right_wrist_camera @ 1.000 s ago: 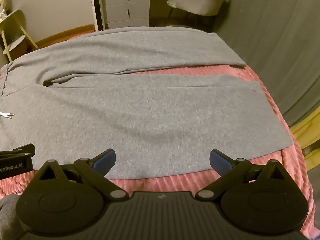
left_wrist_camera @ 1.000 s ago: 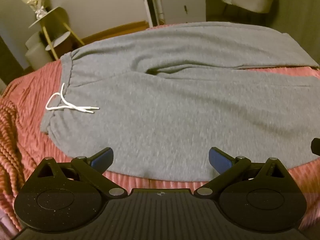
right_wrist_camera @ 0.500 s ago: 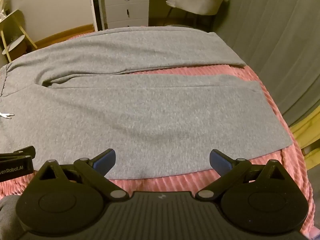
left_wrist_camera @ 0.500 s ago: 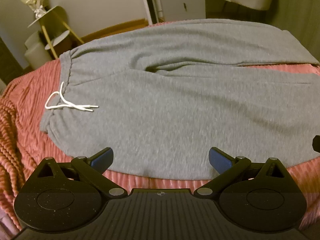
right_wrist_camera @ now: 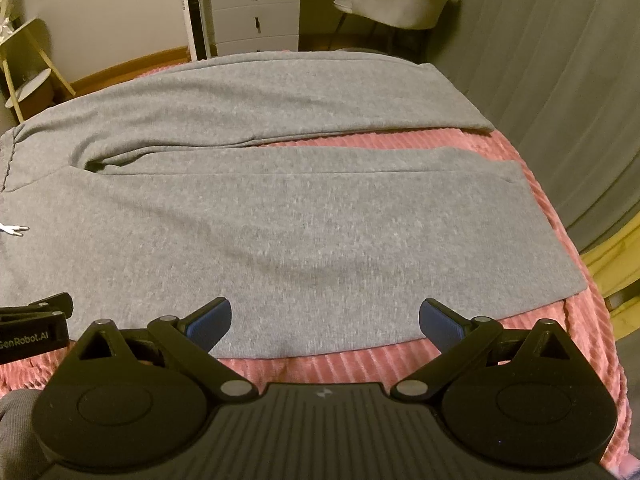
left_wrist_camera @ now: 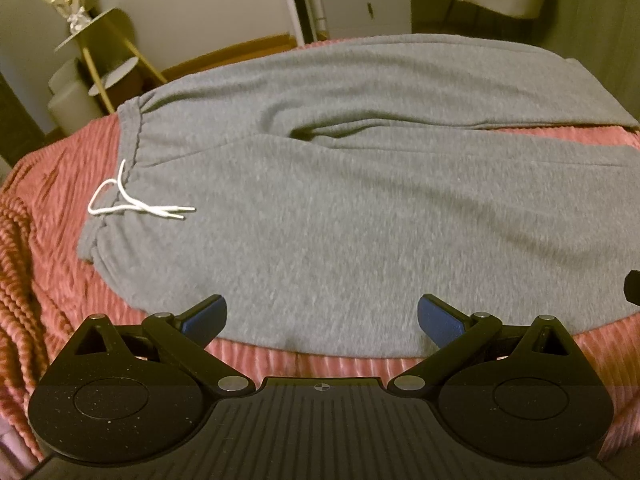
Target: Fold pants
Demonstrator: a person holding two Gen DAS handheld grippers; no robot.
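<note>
Both tongs — left tongs (left_wrist_camera: 322, 318) and right tongs (right_wrist_camera: 325, 320) — are held wide apart, nothing gripped, over the near edge of the grey pants (right_wrist_camera: 304, 232). The pants are spread flat on the pink bedspread (right_wrist_camera: 360, 360). Since earlier, only the left view has shifted slightly — the drawstring (left_wrist_camera: 136, 206) is seen a little lower.

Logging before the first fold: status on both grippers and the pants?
Left gripper open, empty. Right gripper open, empty. Grey pants flat on pink blanket, legs apart, unfolded. Nothing in the way.
</note>
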